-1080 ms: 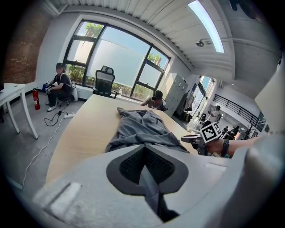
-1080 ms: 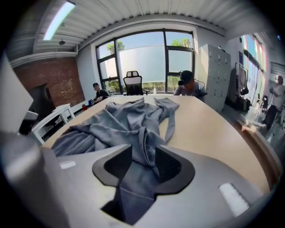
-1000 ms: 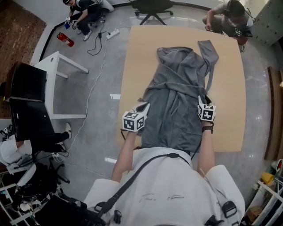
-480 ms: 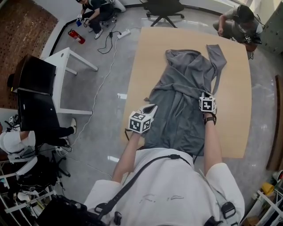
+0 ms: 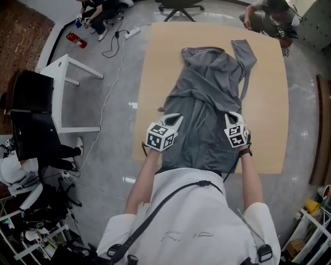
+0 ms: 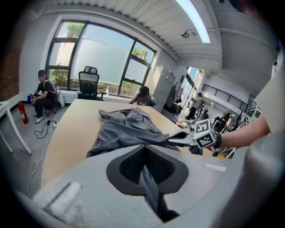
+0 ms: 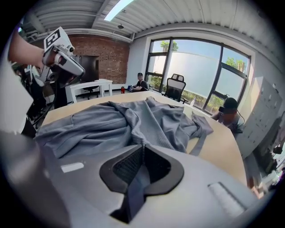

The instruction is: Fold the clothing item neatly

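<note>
The grey garment [image 5: 207, 98] lies rumpled along the wooden counter [image 5: 266, 108] from 12 to 6 o'clock. No fold looks made yet, so the whole folding is left. The left gripper [image 5: 175, 119] has its fingers pinched tight on the near cloth at 7 o'clock. The right gripper [image 5: 231, 116], at 5 o'clock, has just been closing its fingers, with cloth caught between them. Around the counter is a glossy grey floor, with an office chair [image 5: 178, 6] at 12 o'clock and a white desk [image 5: 64, 72] at 10 o'clock.
</note>
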Available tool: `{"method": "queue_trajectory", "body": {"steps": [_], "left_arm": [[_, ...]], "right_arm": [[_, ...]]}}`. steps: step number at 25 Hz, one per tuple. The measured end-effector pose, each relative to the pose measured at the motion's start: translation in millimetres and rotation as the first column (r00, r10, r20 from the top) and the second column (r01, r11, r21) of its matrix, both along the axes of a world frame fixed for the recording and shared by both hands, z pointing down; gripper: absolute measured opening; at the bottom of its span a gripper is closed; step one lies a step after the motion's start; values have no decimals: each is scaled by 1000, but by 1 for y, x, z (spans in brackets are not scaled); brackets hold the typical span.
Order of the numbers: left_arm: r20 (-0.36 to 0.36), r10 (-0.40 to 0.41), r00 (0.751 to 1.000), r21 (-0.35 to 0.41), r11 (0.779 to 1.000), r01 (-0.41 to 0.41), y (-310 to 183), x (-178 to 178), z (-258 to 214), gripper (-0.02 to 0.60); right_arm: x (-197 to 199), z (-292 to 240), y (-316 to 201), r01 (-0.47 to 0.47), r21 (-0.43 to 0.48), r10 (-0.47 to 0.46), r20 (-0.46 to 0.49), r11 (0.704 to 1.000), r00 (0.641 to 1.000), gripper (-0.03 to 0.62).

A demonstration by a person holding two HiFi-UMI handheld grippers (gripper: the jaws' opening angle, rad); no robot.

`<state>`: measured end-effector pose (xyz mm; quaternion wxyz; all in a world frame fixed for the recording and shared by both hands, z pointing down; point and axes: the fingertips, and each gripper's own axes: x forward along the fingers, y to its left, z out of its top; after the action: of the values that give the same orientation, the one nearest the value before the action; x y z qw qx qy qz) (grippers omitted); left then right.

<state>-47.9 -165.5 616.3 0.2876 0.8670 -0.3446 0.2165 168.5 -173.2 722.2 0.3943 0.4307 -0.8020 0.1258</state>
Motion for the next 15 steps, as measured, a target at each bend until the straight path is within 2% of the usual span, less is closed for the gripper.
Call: {"method": "queue_trajectory", "body": {"steps": [3,7,8,9,10,15], "left_arm": [[-13,-9,1000,-8,1000,9,0,2,1,0],[-37,-39,999,-34,999,38,-1,2,8,0],[-43,-47,998,-41,998,45,-2,3,10,0],[-48,-53,997,-47,998,51,-3,4,13,0],[-52,-59,997,-53,997,56,-4,6,15,0],[-59,-60,996,-72,996,56,-10,24,26,0]], "right_arm": [[16,11,21,-11,-29,10,-13,1000,1000,20],[22,38,49,29,-119,-41,-100,993,994,41],[23,45,54,33,-148,-51,-117,988,992,92],[24,50,59,32,-175,-54,-121,984,991,173],[23,51,60,24,-190,-45,-107,982,993,216],[33,14,33,-97,-122,108,79,988,991,203]]}}
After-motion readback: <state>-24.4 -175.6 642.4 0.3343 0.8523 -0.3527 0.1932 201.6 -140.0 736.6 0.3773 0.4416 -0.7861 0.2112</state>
